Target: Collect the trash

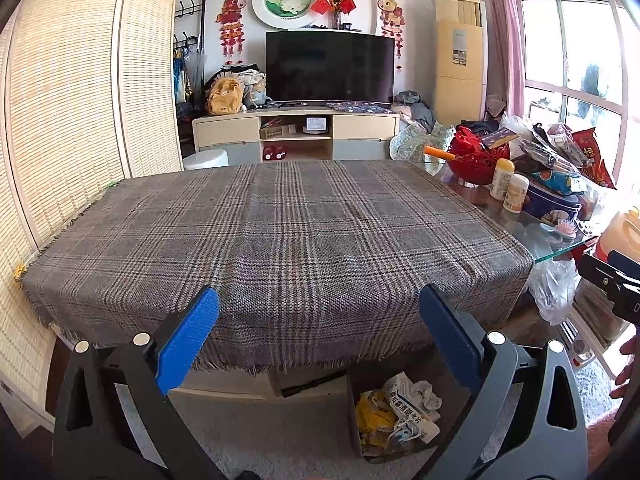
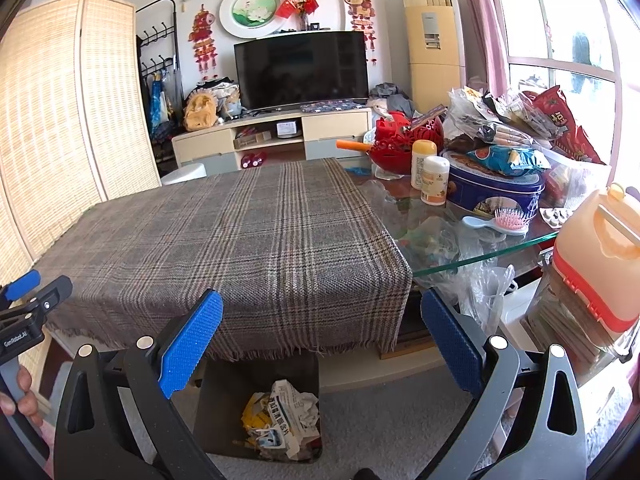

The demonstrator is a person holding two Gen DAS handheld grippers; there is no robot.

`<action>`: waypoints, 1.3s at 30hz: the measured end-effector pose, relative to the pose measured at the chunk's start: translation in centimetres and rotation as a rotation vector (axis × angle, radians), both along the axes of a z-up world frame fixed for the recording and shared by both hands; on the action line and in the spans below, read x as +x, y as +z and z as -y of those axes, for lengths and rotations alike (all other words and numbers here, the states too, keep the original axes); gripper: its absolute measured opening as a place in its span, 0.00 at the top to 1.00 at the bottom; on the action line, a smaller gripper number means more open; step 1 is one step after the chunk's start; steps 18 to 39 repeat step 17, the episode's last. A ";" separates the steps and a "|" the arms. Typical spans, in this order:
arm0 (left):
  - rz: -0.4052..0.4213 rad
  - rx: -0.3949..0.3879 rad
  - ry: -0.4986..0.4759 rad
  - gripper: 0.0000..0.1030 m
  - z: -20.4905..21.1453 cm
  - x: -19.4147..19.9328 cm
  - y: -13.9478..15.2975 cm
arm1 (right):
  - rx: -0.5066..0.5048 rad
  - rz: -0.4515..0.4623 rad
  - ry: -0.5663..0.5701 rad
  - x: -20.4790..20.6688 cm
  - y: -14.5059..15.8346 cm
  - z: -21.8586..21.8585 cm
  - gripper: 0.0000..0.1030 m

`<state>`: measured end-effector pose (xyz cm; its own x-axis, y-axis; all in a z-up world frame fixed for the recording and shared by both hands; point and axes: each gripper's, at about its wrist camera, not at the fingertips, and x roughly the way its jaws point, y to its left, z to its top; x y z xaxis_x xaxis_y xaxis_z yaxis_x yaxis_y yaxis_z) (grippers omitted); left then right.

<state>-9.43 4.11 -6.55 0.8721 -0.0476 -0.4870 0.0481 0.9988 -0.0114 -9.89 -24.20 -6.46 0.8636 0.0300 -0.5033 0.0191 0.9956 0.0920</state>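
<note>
Each tool (image 1: 319, 330) has black arms, blue textured pads (image 1: 188, 344) and silver round rivets.

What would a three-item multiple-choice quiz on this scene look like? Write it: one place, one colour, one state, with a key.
1. Where is the trash bin?
A. on the plaid cloth
B. on the floor at the table's near edge
C. beside the television

2. What colour is the hairbrush head?
A. pink
B. green
C. black

3. How are the left gripper and right gripper?
A. both shut on paper
B. one open, one shut
C. both open, empty

Key: B, the bin sits on carpet below the cloth's fringe; A, its bristle pad is pink; C, fingers are spread with nothing between.
</note>
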 end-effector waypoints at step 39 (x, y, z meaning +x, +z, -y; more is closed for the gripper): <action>-0.028 -0.049 -0.028 0.08 -0.6 0.4 -0.1 | 0.002 -0.007 0.003 0.1 0.0 -0.2 0.03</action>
